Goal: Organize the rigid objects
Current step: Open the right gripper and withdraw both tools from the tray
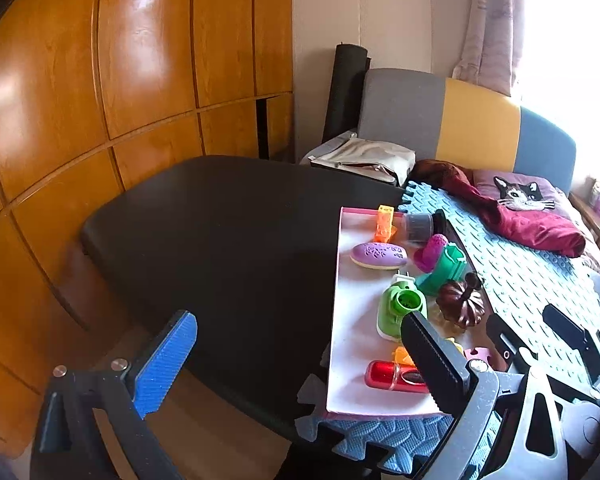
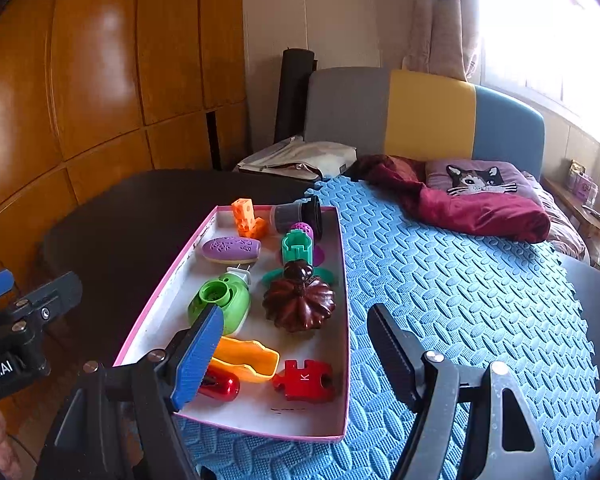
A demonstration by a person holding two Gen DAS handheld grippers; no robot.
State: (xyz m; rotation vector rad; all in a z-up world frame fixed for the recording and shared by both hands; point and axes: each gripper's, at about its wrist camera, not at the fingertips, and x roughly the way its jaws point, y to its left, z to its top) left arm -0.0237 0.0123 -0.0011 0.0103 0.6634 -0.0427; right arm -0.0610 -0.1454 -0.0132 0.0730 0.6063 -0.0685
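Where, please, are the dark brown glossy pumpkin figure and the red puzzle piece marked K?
dark brown glossy pumpkin figure (image 2: 299,305): right wrist view, ribbed body.
red puzzle piece marked K (image 2: 305,380): right wrist view, flat top face beside the letter.

Pink-rimmed tray (image 1: 342,320) holds toys; left hand-held gripper (image 1: 300,344) gapes empty.

A white letter "K" stands on the red puzzle-piece block (image 2: 304,380); "obot.AI", cut off at the picture's left edge, stands on the left gripper (image 2: 4,372)
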